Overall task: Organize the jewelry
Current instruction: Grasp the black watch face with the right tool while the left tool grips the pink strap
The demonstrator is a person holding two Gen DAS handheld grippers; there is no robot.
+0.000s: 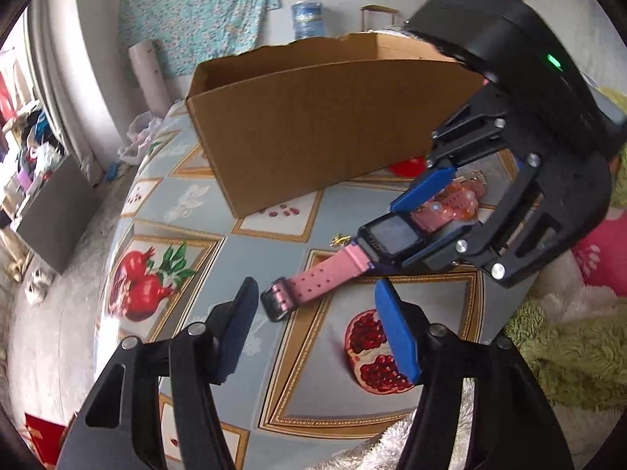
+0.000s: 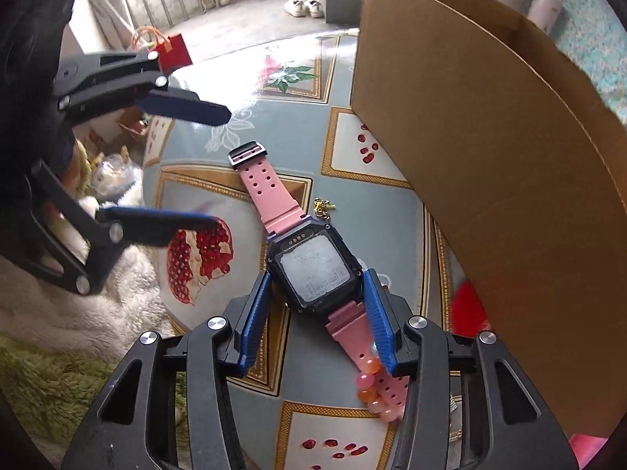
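Note:
A pink-strapped watch (image 2: 313, 270) with a black square case lies on the patterned table (image 2: 298, 117). My right gripper (image 2: 317, 276) points down at it, and its blue pads touch both sides of the case, so it is shut on the watch (image 1: 392, 235). The buckle end of the strap (image 1: 276, 301) lies between the fingers of my left gripper (image 1: 313, 293), which is open and touches nothing. In the right wrist view the left gripper (image 2: 222, 164) stands at the left with the buckle (image 2: 247, 152) just past its tips. Pink and orange beads (image 2: 368, 384) rest against the other strap end.
A tall open cardboard box (image 1: 313, 117) stands on the table just behind the watch, also in the right wrist view (image 2: 490, 156). A small gold piece (image 2: 323, 207) lies between watch and box. A red object (image 1: 407, 166) sits by the box. Fluffy green and white covers (image 1: 568, 352) border the table.

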